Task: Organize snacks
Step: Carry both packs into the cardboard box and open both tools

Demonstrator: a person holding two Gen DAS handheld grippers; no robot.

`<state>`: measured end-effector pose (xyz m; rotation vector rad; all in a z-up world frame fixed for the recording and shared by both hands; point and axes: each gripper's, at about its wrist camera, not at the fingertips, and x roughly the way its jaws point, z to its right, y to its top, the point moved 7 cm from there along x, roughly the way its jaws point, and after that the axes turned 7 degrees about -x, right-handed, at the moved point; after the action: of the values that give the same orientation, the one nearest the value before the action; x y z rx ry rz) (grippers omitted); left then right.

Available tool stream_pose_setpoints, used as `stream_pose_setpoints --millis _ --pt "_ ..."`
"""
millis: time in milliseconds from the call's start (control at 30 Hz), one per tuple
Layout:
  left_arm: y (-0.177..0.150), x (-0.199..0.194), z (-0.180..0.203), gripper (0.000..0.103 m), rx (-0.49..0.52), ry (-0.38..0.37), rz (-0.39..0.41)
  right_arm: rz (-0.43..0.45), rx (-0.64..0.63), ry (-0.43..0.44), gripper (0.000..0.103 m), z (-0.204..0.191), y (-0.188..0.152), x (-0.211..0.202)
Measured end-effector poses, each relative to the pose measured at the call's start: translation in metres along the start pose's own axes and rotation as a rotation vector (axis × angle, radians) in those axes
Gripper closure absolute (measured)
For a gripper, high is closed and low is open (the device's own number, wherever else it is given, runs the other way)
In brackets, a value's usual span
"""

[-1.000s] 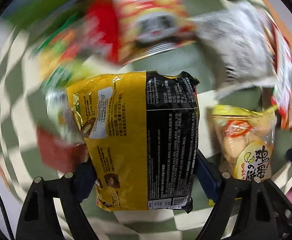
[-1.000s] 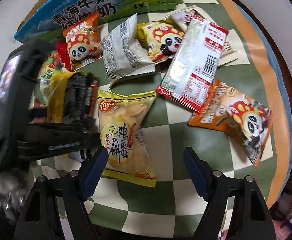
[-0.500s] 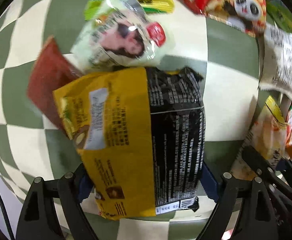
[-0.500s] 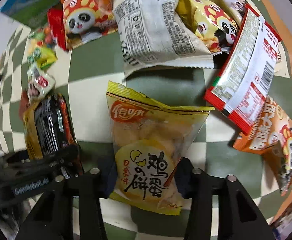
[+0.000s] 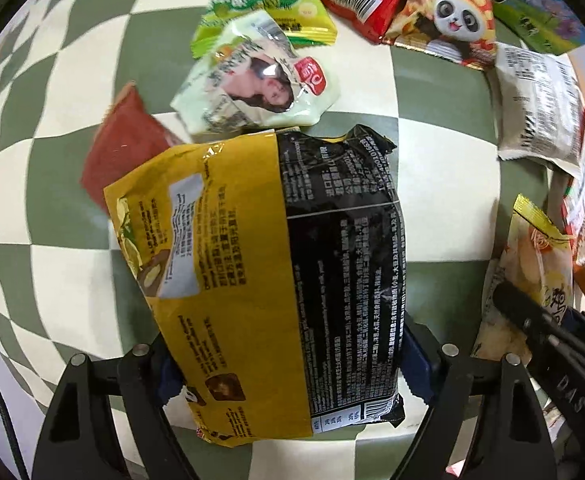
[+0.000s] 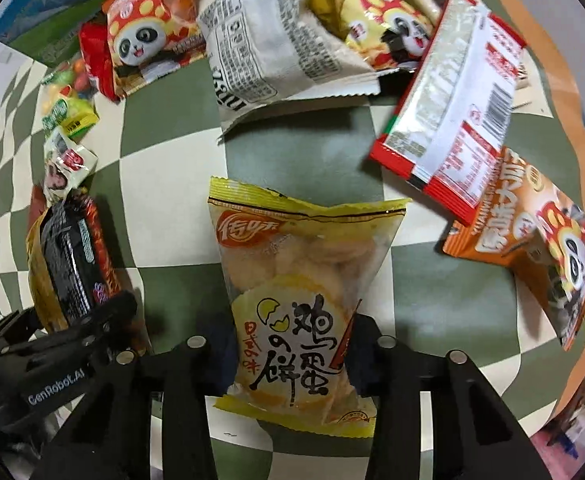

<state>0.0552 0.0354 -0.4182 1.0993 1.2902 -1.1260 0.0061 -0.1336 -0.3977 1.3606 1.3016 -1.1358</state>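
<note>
A yellow and black snack pack [image 5: 276, 280] hangs between the pads of my left gripper [image 5: 288, 368], above the checked cloth. The jaws are closing a little on it, and both pads press its sides. My right gripper [image 6: 288, 356] is shut on the lower part of a yellow egg-biscuit bag [image 6: 300, 248], which lies on the cloth. The biscuit bag [image 5: 532, 264] also shows at the right edge of the left wrist view, with the right gripper [image 5: 552, 332] on it. The left gripper [image 6: 52, 352] and its pack [image 6: 72, 264] sit at the lower left of the right wrist view.
Loose snacks lie on the green and cream checked cloth [image 6: 164, 184]: a pale green pack [image 5: 260, 80], a red-brown packet [image 5: 128, 148], a white pack [image 6: 276, 48], a red and white pack [image 6: 452, 120] and an orange panda bag [image 6: 532, 248]. A blue and green box [image 5: 540, 12] stands at the back.
My right gripper came down over the egg-biscuit bag and closed on it. My left gripper carried the yellow and black pack sideways, next to the pale green pack and red-brown packet.
</note>
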Motion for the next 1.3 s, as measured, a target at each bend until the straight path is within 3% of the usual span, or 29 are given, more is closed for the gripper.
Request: stream_pose_setpoints --millis 233,433,500,600,733,767,933,1033,1133,1300 --pt "-0.022 -0.043 0.017 0.018 0.026 -0.035 0.028 0.043 0.007 0.064 0.064 -0.002 0.001 -0.022" --pt "-0.012 -0.119 0.042 0.018 0.032 -0.132 0.102 0.122 -0.017 0.191 0.064 0.009 0.012 -0.097" --pt "0.012 -0.151 0.053 0.018 0.028 -0.164 0.132 0.157 -0.033 0.22 0.064 0.006 0.023 -0.134" --pt "0.054 -0.198 0.071 0.018 0.018 -0.23 0.175 0.224 -0.072 0.264 0.064 0.001 0.066 -0.182" --pt "0.145 -0.249 0.087 0.018 0.02 -0.234 0.222 0.302 -0.111 0.3 0.064 -0.006 0.151 -0.221" --pt "0.163 -0.261 0.074 0.018 0.017 -0.231 0.222 0.317 -0.122 0.292 0.064 -0.007 0.178 -0.224" --pt "0.267 -0.241 0.077 0.018 -0.001 -0.178 0.158 0.302 -0.142 0.28 0.064 -0.007 0.28 -0.214" --pt "0.302 -0.22 0.093 0.018 0.014 -0.148 0.094 0.258 -0.154 0.278 0.064 -0.01 0.335 -0.182" --pt "0.328 -0.193 0.101 0.018 0.039 -0.105 0.043 0.225 -0.175 0.257 0.064 -0.012 0.375 -0.153" --pt "0.344 -0.164 0.113 0.018 0.066 -0.079 -0.015 0.185 -0.203 0.226 0.064 -0.008 0.418 -0.114"
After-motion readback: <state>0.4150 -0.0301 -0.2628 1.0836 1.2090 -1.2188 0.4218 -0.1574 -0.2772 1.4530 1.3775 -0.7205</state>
